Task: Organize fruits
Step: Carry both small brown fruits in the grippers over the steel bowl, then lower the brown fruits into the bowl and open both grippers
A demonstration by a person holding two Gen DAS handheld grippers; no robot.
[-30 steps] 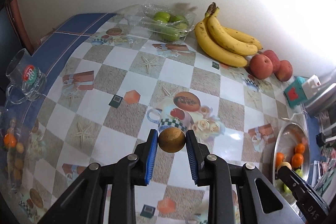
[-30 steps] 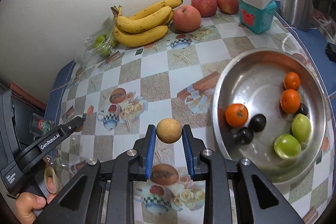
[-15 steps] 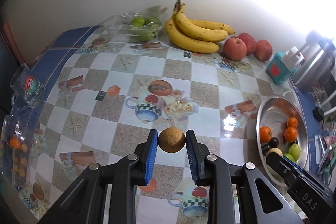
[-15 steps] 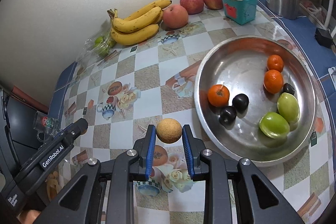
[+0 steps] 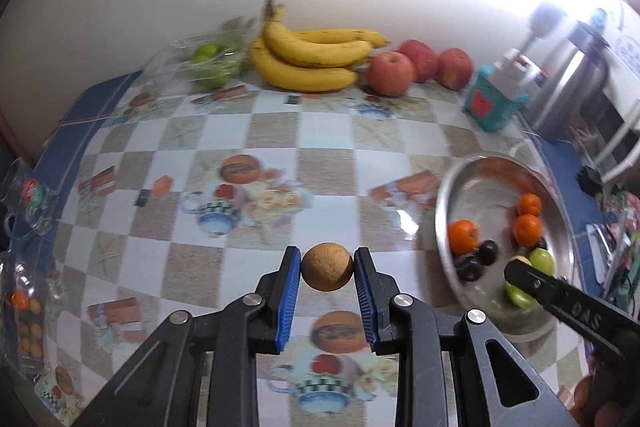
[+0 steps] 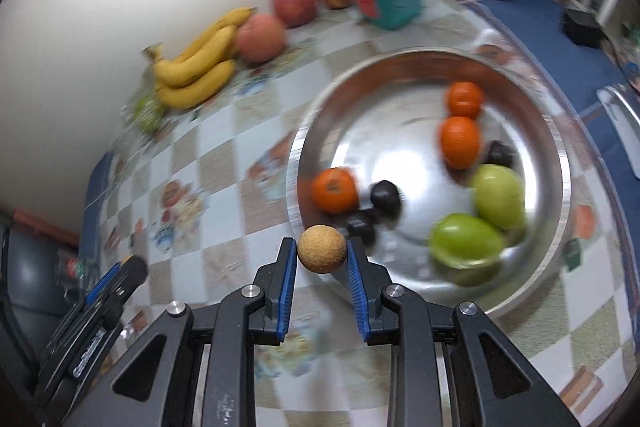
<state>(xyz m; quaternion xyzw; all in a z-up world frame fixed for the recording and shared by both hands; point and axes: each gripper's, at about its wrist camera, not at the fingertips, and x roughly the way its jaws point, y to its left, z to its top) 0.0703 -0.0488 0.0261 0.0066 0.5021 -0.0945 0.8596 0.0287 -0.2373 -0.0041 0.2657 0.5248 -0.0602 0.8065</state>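
Right now my left claw (image 5: 327, 267) is pinching a small round tan fruit (image 5: 327, 266) between its blue pads, held above the checkered counter (image 5: 256, 131). My right claw (image 6: 322, 254) grips a second tan fruit (image 6: 321, 248) the same way, and in the right wrist view it sits just at the near rim of the metal bowl (image 6: 558, 187). From the left wrist view I can see the right claw's dark tip over the bowl's near side, so the two claws are well apart, with the bowl to the right of my left one.

Inside the bowl I count three oranges (image 6: 460, 142), two green fruits (image 6: 466, 241) and a few small dark fruits (image 6: 385, 195); the right view is blurred, so I cannot tell the dark ones' exact number.

Along the wall at the far edge of the counter lie a bunch of bananas (image 5: 316, 61), three red apples (image 5: 391, 73) just beside them, and a clear plastic tray of green fruit (image 5: 208, 61) on the bananas' other side. A teal box (image 5: 494, 105) stands near the apples, with a steel kettle (image 5: 568, 91) beyond it.
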